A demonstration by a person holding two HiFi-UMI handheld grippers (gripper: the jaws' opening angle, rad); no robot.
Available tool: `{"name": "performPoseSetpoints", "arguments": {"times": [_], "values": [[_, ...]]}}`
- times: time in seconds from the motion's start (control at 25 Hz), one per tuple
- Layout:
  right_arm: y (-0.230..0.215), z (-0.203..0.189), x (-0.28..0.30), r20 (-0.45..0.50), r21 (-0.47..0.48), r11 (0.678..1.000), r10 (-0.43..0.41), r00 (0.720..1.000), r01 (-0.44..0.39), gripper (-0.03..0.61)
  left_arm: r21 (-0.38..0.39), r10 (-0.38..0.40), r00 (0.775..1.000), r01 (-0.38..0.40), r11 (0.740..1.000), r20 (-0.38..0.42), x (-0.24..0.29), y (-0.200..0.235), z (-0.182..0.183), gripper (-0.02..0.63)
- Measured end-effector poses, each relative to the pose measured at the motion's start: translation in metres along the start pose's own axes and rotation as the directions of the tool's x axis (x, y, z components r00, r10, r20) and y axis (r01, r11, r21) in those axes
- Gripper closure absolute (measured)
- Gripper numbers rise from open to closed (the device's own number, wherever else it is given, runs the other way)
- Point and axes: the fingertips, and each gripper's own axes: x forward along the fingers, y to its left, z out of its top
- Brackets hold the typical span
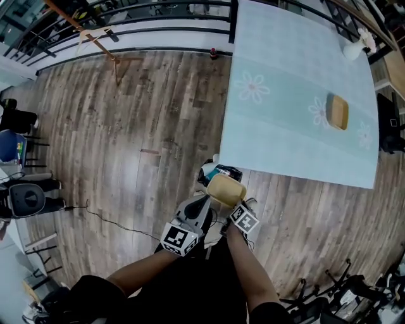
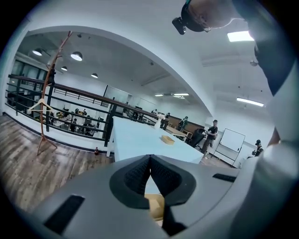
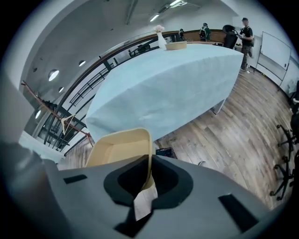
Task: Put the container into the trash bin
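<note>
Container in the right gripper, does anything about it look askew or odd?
Yes: the container hangs tilted, pinched by one thin side wall between the jaws of the right gripper, with a white paper strip caught beside that wall. No damage or spill shows.

Open-plan office: whiteboard (image 2: 232, 141), railing (image 1: 158, 14), long clothed table (image 1: 297, 107).

right gripper (image 3: 148, 173) pinches container (image 3: 117, 148); left gripper (image 2: 150, 161) fingers (image 2: 135, 178) together.
</note>
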Motion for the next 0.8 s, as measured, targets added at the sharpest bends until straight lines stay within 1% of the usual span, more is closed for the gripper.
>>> {"name": "performPoseSetpoints", "arguments": {"times": [0.08, 0.16, 0.28, 0.36, 0.56, 0.72, 0.8], "values": [[-0.002, 0.001, 0.013, 0.013, 0.028, 1.0, -0.011, 1.0, 0.011, 0.534, 0.002, 0.003, 1.0, -0.003, 1.0, 0.001, 0.0, 0.009, -0.002, 0.603], [-0.003, -0.001, 0.027, 0.025, 0.037, 0.999, -0.016, 1.0, 0.015, 0.534, 0.007, 0.016, 1.0, -0.016, 1.0, -0.018, -0.002, 0.019, -0.008, 0.603], [-0.004, -0.006, 0.051, 0.038, -0.003, 1.0, -0.014, 0.999, 0.014, 0.534, 0.015, 0.03, 0.997, -0.03, 0.999, -0.07, 0.001, 0.035, -0.026, 0.603], [-0.007, -0.006, 0.069, 0.04, -0.042, 0.999, -0.005, 0.999, 0.007, 0.534, 0.012, 0.041, 0.996, -0.04, 0.999, -0.084, 0.008, 0.044, -0.034, 0.603], [-0.009, -0.018, 0.111, -0.006, -0.086, 0.996, -0.009, 1.0, 0.009, 0.534, 0.018, 0.056, 0.996, -0.055, 0.998, -0.071, 0.021, 0.067, -0.037, 0.603], [-0.013, -0.033, 0.135, -0.023, -0.102, 0.995, 0.005, 1.0, -0.007, 0.534, -0.002, 0.055, 0.997, -0.055, 0.998, -0.057, 0.018, 0.07, -0.045, 0.603], [-0.013, -0.037, 0.144, -0.018, -0.126, 0.992, 0.001, 1.0, -0.004, 0.534, 0.01, 0.047, 0.997, -0.046, 0.999, -0.068, 0.018, 0.071, -0.05, 0.603]]}}
